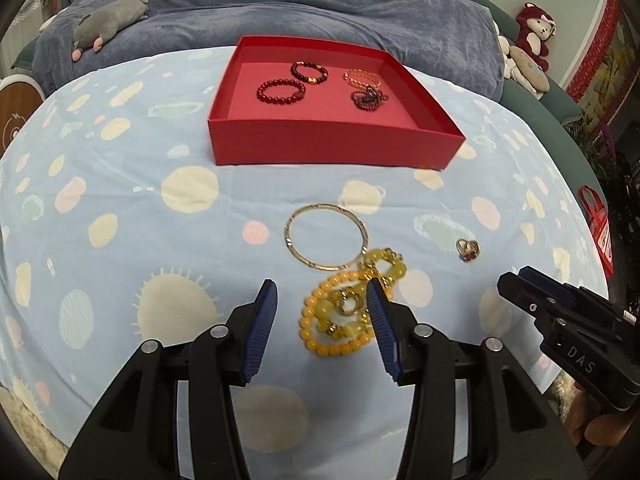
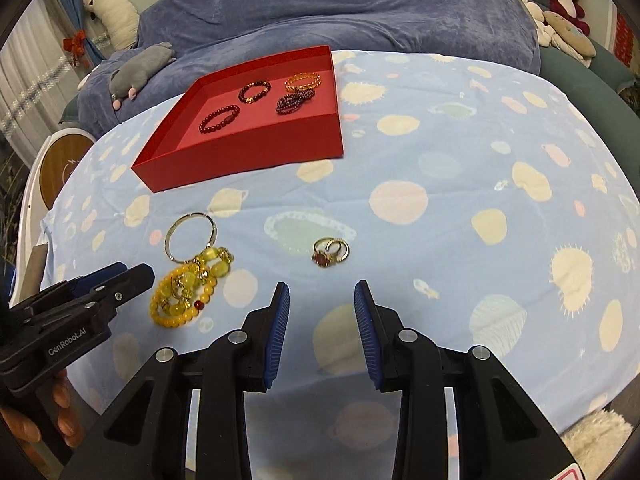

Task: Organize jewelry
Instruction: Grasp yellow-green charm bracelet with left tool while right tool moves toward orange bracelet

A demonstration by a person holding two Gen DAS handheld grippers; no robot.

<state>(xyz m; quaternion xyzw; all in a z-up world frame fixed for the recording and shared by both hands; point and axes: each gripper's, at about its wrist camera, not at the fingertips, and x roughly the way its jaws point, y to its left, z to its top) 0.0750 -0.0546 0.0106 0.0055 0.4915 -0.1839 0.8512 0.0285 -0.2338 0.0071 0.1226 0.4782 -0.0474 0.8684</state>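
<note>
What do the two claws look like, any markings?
Both are black plastic with ribbed blue pads and silver pivot pins. Left claw reads "GenRobot.AI" on its side; right claw reads "DAS". No cables or sleeves visible; bare fingers grip each handle.

Yellow bead bracelets partly behind left tongs pad; rings blurred (maybe three).

Right gripper jaws parted over the cloth; rings, perhaps three, lie just ahead.
</note>
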